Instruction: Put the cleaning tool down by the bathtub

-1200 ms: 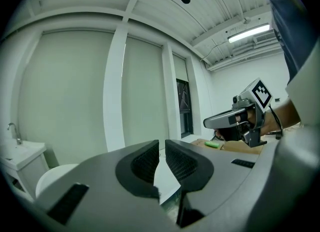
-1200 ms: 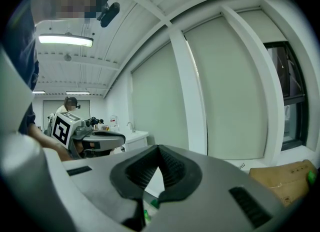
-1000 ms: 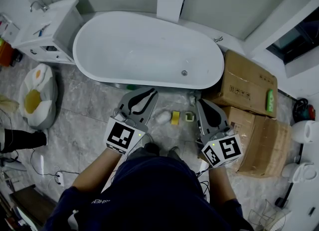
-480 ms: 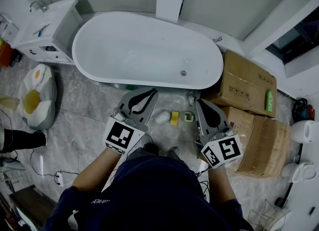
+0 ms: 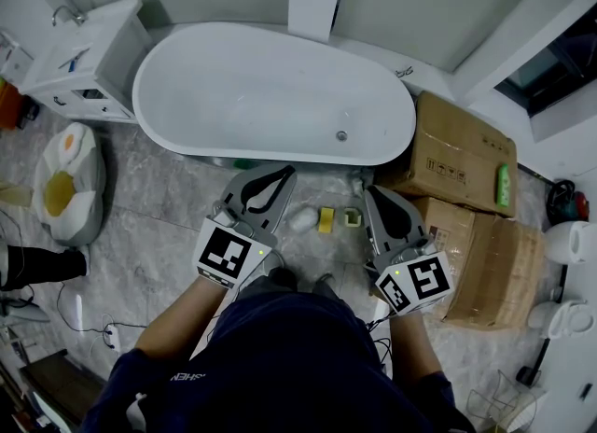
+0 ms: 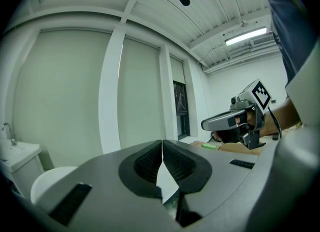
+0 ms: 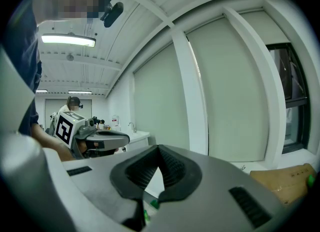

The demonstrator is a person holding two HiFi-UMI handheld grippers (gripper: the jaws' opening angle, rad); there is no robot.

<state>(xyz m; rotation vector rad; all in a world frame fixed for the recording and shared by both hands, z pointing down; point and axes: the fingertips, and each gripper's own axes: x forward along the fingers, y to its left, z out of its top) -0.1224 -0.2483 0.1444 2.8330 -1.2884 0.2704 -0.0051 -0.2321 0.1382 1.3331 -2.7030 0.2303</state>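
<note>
The white bathtub (image 5: 270, 95) lies across the far side of the head view. On the grey floor in front of it sit a white lump (image 5: 303, 219), a yellow sponge (image 5: 326, 220) and a small pale block (image 5: 353, 219). My left gripper (image 5: 285, 172) hovers above the floor left of them, jaws shut and empty. My right gripper (image 5: 371, 190) hangs to their right, also shut with nothing in it. In the left gripper view the left gripper's pads (image 6: 150, 163) meet at the tips. The right gripper view shows the same for the right gripper's pads (image 7: 172, 168).
Cardboard boxes (image 5: 462, 156) stand right of the tub, one with a green bottle (image 5: 504, 187) on it. A white vanity with a sink (image 5: 89, 58) and an egg-shaped cushion (image 5: 67, 174) are at the left. Something green (image 5: 244, 163) lies under the tub's edge. Cables (image 5: 84, 319) trail at lower left.
The head view has shifted a little, so the tub sits slightly further left. Both grippers hold their places.
</note>
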